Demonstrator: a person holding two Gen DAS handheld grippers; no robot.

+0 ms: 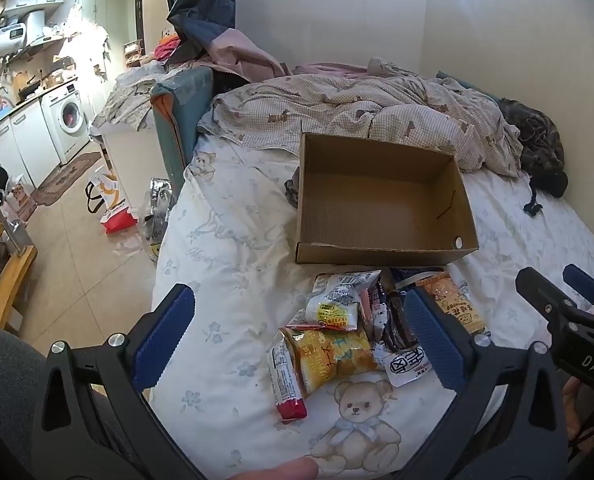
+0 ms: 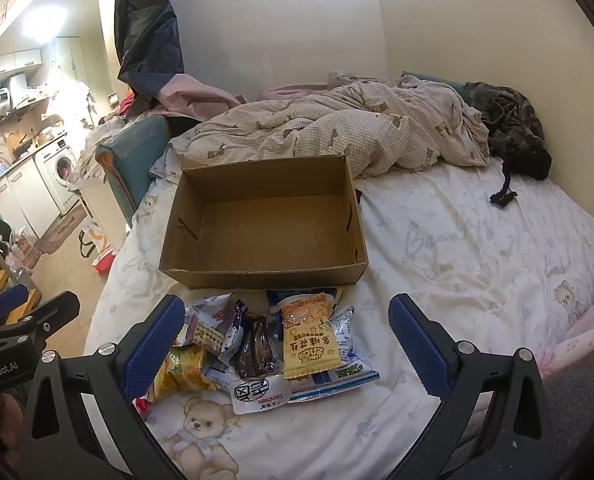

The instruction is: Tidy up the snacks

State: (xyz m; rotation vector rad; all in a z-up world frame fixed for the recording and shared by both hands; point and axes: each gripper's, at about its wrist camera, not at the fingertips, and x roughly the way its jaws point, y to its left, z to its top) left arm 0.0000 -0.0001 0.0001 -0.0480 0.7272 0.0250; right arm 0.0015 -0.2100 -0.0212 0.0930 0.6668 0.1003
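An empty open cardboard box (image 1: 381,204) sits on the bed; it also shows in the right wrist view (image 2: 265,228). A pile of snack packets (image 1: 357,328) lies just in front of it, including a yellow packet (image 1: 329,354) and an orange-and-yellow packet (image 2: 307,338). My left gripper (image 1: 297,336) is open and empty, held above the near side of the pile. My right gripper (image 2: 285,344) is open and empty, also held above the pile. The right gripper also shows at the right edge of the left wrist view (image 1: 565,292).
A rumpled checked duvet (image 1: 357,116) lies behind the box, with dark clothing (image 2: 513,132) by the wall. The bed's left edge (image 1: 165,240) drops to a tiled floor with bags (image 1: 113,204). A washing machine (image 1: 67,120) stands far left.
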